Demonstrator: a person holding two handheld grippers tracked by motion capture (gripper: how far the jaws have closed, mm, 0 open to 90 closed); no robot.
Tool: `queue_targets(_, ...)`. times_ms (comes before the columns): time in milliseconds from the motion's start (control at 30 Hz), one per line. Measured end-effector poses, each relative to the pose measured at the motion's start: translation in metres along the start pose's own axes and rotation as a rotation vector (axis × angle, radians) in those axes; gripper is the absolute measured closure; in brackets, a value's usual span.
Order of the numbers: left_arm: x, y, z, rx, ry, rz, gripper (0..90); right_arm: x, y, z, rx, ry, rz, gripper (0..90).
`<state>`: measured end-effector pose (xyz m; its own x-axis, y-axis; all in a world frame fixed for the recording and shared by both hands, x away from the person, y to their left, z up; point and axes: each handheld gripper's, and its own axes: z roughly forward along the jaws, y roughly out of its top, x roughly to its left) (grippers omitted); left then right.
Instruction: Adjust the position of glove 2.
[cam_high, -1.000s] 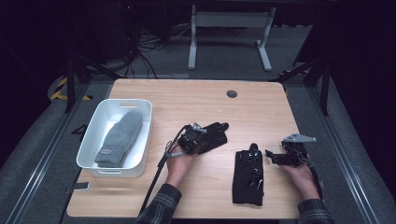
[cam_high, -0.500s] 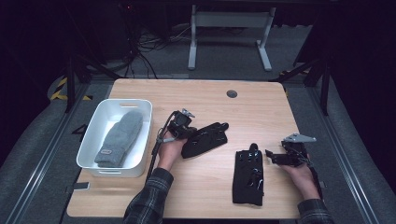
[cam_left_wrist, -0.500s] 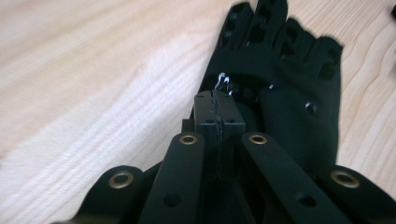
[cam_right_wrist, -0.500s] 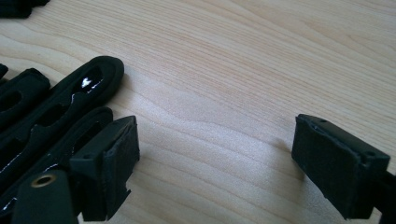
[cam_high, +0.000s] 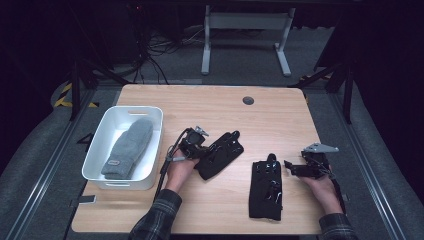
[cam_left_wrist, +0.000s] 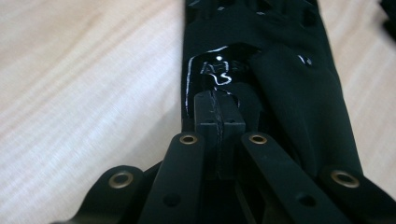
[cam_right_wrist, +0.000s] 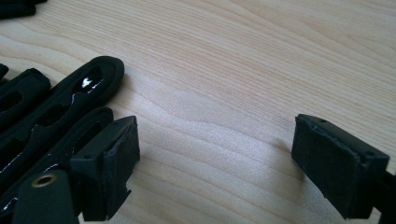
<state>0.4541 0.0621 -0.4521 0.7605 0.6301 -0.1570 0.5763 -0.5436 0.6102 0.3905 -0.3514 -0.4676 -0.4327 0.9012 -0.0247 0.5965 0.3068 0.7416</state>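
I hold a gripper in each hand at a wooden table. My left gripper is pinched fully closed on the cuff edge of a black glove, which lies flat on the wood just right of a white bin. A grey mitten already lies in that bin. The pinch takes only a thin fold of fabric, so I judge the glove could slip free if I lift or drag it quickly, or its dangling fingers could catch on the bin's near wall. My right gripper rests with its jaws wide apart and nothing between them, just beside a second black glove. One pad sits close to that glove's fingertips, so a careless nudge could push it askew.
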Motion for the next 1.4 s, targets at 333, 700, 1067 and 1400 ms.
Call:
queue_targets(333, -0.018, -0.027, -0.012, -0.013, -0.079, 0.001, 90.0, 0.0, 0.0, 0.0, 0.001, -0.001, -0.003, 15.6)
queue_targets(700, -0.041, -0.05, -0.028, 0.026, -0.121, 0.059, 90.0, 0.0, 0.0, 0.0, 0.002, 0.0, -0.005, 15.6)
queue_targets(1067, -0.027, -0.046, -0.039, -0.081, -0.056, -0.005, 57.0, 0.001, 0.0, 0.0, 0.001, 0.0, -0.001, 15.4)
queue_targets(1400, -0.013, -0.036, -0.03, -0.117, -0.043, -0.064, 50.3, 0.001, 0.0, 0.0, 0.002, -0.002, -0.001, 15.4)
